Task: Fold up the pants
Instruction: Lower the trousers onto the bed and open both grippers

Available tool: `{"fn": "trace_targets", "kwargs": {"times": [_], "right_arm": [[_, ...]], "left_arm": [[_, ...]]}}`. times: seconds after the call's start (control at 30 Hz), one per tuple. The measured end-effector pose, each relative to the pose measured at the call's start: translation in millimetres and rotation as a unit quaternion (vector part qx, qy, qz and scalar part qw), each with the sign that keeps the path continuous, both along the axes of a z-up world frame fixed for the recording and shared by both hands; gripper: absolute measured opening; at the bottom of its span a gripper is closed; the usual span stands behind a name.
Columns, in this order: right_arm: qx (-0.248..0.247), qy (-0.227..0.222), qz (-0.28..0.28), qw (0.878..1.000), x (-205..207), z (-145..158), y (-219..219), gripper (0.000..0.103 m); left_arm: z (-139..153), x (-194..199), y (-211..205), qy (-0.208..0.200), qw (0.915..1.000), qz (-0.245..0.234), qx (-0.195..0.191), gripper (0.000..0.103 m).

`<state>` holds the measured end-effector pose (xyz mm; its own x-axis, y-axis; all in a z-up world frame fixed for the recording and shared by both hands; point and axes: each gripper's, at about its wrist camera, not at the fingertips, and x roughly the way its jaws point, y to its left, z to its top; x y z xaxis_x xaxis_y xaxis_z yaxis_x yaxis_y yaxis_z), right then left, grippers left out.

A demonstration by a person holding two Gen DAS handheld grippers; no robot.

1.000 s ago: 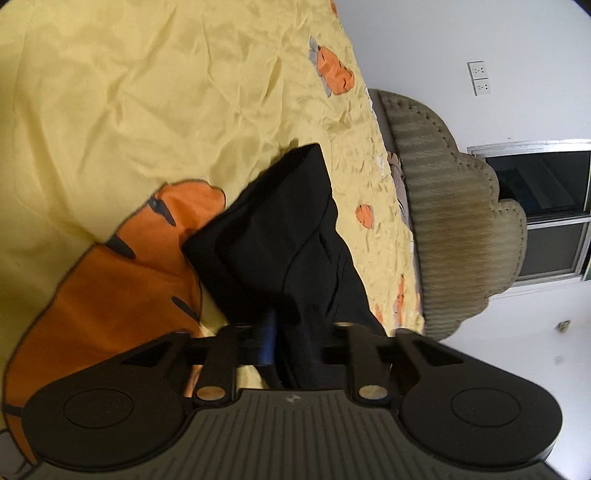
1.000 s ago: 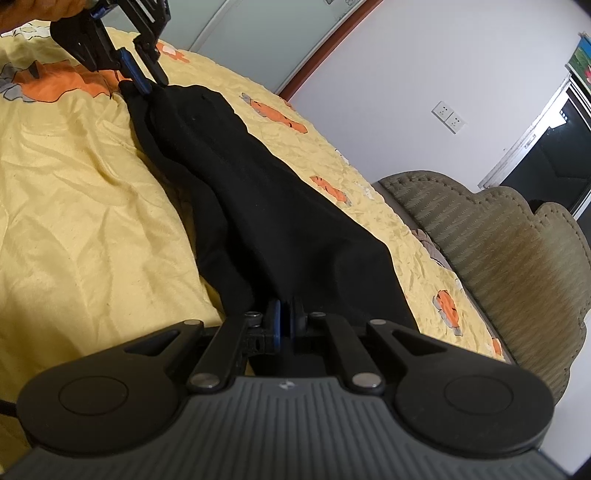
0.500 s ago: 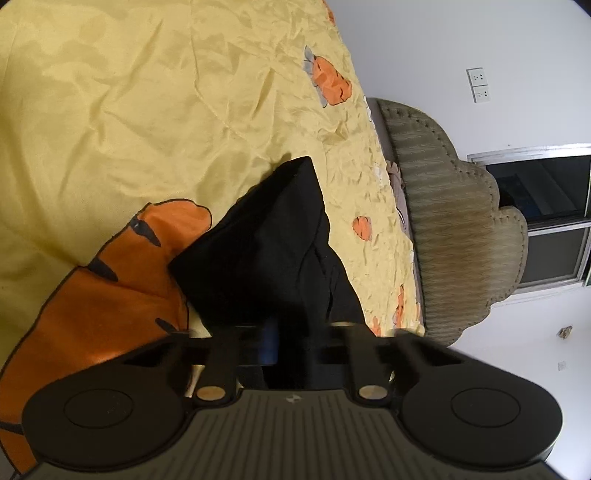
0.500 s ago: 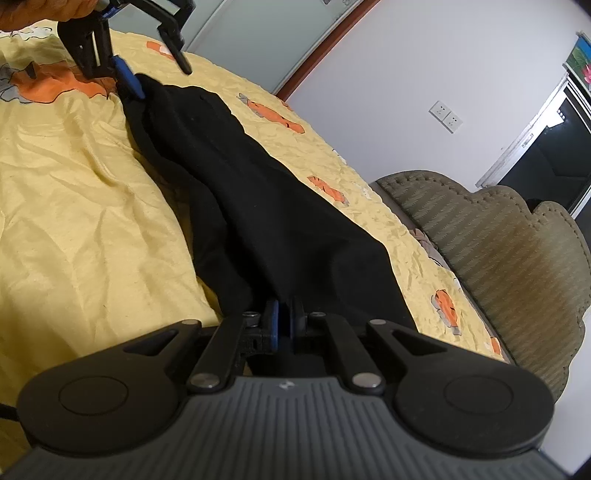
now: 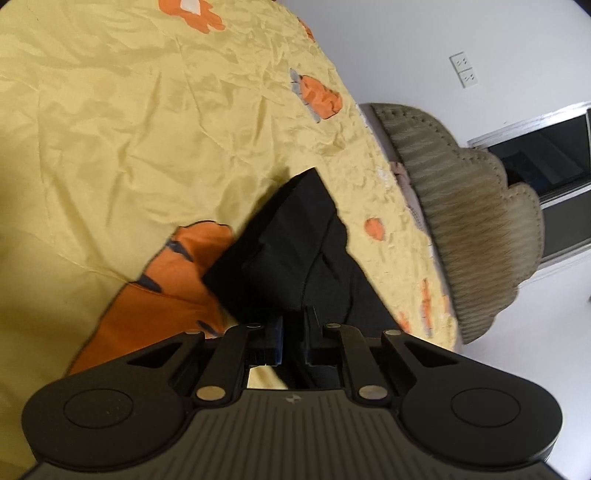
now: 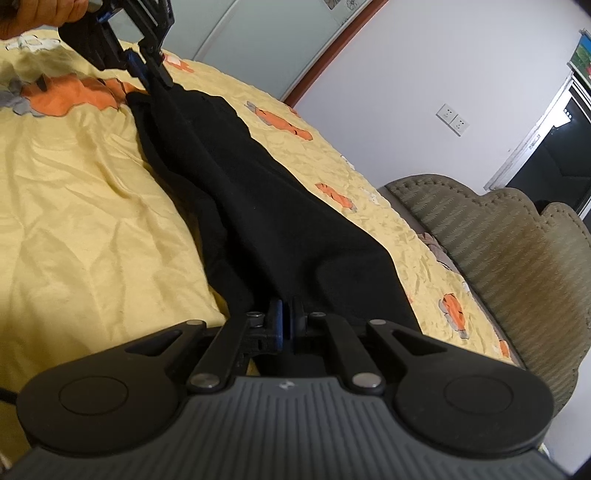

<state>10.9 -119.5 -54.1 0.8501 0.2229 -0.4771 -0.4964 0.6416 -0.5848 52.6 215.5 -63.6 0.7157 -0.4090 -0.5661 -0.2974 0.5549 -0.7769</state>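
Black pants (image 6: 258,206) lie stretched in a long strip across the yellow bed sheet (image 6: 92,203). My right gripper (image 6: 288,325) is shut on their near end, the fabric pinched between its blue pads. At the far end, a hand (image 6: 44,14) holds my left gripper (image 6: 157,75), which is shut on the pants' other end. In the left wrist view, dark cloth of the pants (image 5: 295,251) runs up between the closed fingers of the left gripper (image 5: 293,332), and a folded corner of the cloth points away over the sheet (image 5: 110,129).
An olive padded headboard (image 6: 498,240) borders the bed on the right; it also shows in the left wrist view as a headboard (image 5: 472,221). Orange carrot prints (image 6: 74,96) dot the sheet. White wall with sockets (image 6: 452,120) and a dark window (image 6: 554,158) stand behind.
The left gripper's jaws, apart half a second ago, have closed on the far end of the pants, and its wrist has rolled a little. The right gripper has kept still with its grip.
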Motion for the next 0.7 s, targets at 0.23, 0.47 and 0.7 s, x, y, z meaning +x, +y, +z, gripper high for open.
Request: {"fn": "trace_targets", "kwargs": {"times": [0.23, 0.47, 0.7], "right_arm": [[-0.020, 0.016, -0.003, 1.000, 0, -15, 8, 0.005], [-0.003, 0.024, -0.005, 1.000, -1, -6, 1, 0.009], [0.083, 0.043, -0.071, 0.993, -7, 16, -47, 0.022]], "left_arm": [[-3, 5, -4, 0.012, 0.9991, -0.021, 0.034, 0.014], [39, -5, -12, 0.007, 0.9874, -0.001, 0.158, 0.022], [75, 29, -88, -0.073, 0.9751, -0.103, 0.182, 0.064]]}}
